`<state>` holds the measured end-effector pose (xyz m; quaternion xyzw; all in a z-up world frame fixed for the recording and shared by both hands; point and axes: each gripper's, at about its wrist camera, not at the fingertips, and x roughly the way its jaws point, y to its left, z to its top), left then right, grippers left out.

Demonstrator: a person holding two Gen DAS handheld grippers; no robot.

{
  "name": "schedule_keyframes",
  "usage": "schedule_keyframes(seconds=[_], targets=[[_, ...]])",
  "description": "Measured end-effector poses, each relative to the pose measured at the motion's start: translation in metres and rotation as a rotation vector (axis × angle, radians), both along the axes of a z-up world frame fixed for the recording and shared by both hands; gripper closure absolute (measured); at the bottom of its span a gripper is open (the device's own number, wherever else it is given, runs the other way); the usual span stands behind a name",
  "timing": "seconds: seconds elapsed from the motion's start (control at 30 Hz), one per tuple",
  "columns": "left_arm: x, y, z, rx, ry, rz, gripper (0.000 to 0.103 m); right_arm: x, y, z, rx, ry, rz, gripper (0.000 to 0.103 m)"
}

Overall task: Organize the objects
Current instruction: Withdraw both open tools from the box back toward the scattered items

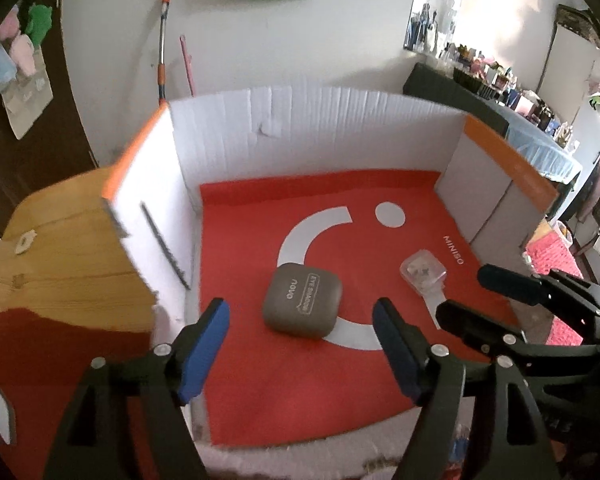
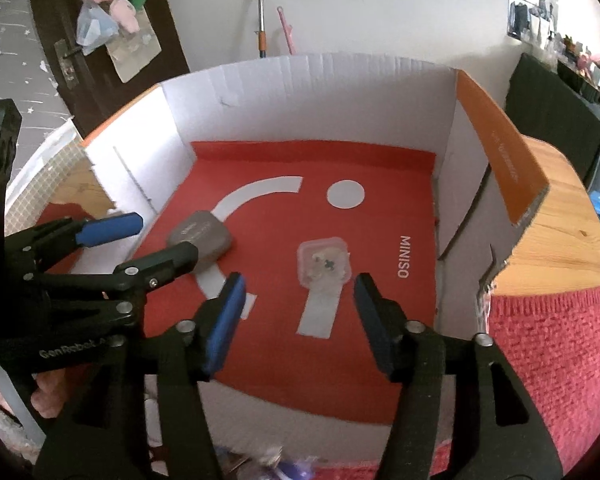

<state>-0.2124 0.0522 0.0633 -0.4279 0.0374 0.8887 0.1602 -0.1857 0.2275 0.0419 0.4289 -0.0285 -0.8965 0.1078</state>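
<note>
Two labels | grey case (image 1: 302, 301) "EYE SHADOW" (novo) | red liner (image 1: 440, 200) "MINISO"

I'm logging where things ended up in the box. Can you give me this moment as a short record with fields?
container: open cardboard box, white walls, red MINISO sheet as floor
item 1: grey eyeshadow case, lying flat on the sheet, closed
item 2: small clear plastic case, apart from the grey one
left gripper: open, holds nothing, above the grey case
right gripper: open, holds nothing, above the clear case
</note>
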Motion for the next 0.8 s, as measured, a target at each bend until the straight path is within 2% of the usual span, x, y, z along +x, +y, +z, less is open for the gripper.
schedule_keyframes(seconds=[0.1,0.17,0.27,0.4,0.47,0.6,0.7,0.8], targets=[[0.011,-0.005,0.008,-0.003,0.032,0.0,0.024,0.01,0.0,0.005,-0.014,0.015,0.0,0.046],[0.018,-0.007,0.012,-0.005,0.046,-0.002,0.024,0.017,-0.001,0.009,-0.013,0.027,-0.002,0.039],[0.029,-0.011,0.017,-0.008,0.065,-0.004,0.022,0.029,0.0,0.014,-0.012,0.047,-0.005,0.036],[0.044,-0.016,0.023,-0.005,0.089,-0.005,0.016,0.042,0.002,0.016,-0.024,0.056,-0.009,0.035],[0.051,-0.019,0.026,0.003,0.095,-0.011,0.012,0.05,0.003,0.018,-0.028,0.065,-0.01,0.029],[0.063,-0.024,0.029,0.023,0.1,-0.019,0.011,0.065,-0.001,0.021,-0.025,0.082,0.012,0.027],[0.073,-0.026,0.031,0.021,0.111,-0.016,0.004,0.075,-0.003,0.021,-0.028,0.087,0.019,0.019],[0.082,-0.028,0.031,0.011,0.131,-0.008,0.003,0.085,-0.004,0.021,-0.033,0.093,0.018,0.018]])
